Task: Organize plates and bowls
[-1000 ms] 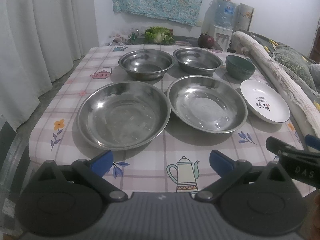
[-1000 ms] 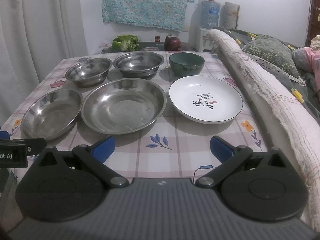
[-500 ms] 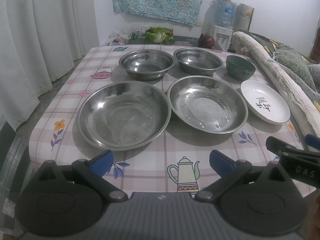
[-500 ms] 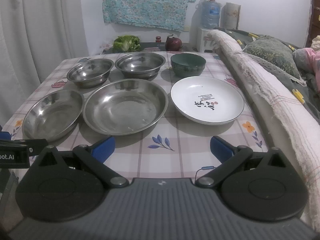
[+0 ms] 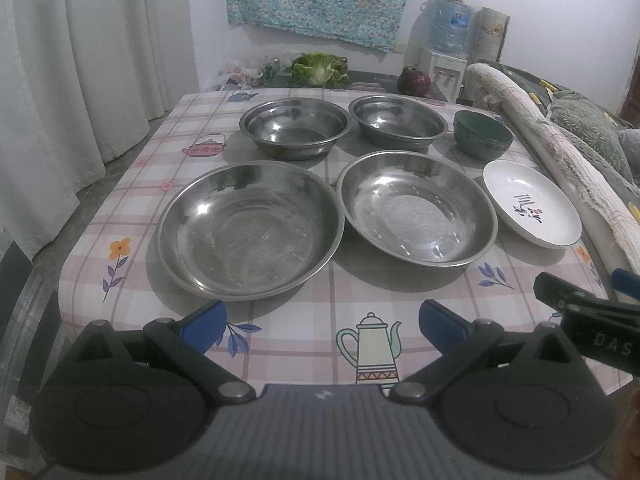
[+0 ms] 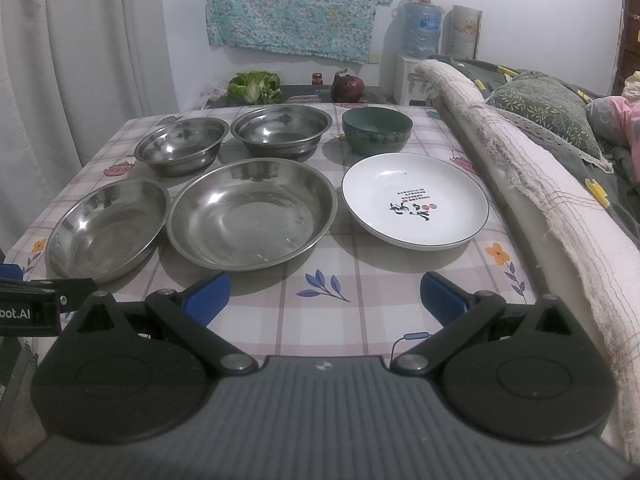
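Two wide steel plates sit at the front of the table, the left one (image 5: 250,230) (image 6: 106,230) and the right one (image 5: 416,208) (image 6: 252,212). Behind them stand two steel bowls, left (image 5: 295,127) (image 6: 182,145) and right (image 5: 398,122) (image 6: 282,128). A green bowl (image 5: 483,134) (image 6: 377,128) stands at the back right, with a white plate (image 5: 531,204) (image 6: 416,200) bearing black characters in front of it. My left gripper (image 5: 323,326) is open and empty at the front edge. My right gripper (image 6: 324,298) is open and empty, short of the white plate.
The table (image 5: 312,312) has a checked cloth with teapot prints. A bed with a rolled blanket (image 6: 532,168) runs along its right side. A cabbage (image 5: 318,68), a dark round vegetable (image 5: 414,80) and a water dispenser (image 5: 446,28) lie behind. A curtain (image 5: 80,60) hangs left.
Both grippers have edged slightly forward and steadied; the right wrist view shifted a little to the left. No dish has moved.
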Demonstrator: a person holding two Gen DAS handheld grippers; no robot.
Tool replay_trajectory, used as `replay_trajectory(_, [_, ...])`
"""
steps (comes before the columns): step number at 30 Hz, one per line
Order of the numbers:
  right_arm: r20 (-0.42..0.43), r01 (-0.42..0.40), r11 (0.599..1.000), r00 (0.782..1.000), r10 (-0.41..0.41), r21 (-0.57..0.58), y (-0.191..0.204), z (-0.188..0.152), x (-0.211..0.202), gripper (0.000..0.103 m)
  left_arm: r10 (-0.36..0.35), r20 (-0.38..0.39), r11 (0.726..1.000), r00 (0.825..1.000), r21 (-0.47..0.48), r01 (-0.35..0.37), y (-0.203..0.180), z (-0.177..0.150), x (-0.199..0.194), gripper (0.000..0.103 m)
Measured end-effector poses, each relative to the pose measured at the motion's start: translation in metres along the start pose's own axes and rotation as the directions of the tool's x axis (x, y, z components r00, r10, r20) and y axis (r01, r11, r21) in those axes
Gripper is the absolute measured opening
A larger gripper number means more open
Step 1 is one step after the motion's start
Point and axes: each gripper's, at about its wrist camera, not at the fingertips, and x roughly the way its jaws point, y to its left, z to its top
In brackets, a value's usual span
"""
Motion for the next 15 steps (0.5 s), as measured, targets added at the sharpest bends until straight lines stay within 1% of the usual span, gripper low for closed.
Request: replay_trajectory(15, [-0.001,-0.001,1.000,1.000,0.001,0.003,-0.0008,-0.0004,0.0011,0.102,0.003,-0.003,1.000,1.000,-0.001,-0.003,0.0030,-0.0006,0.0011,0.103])
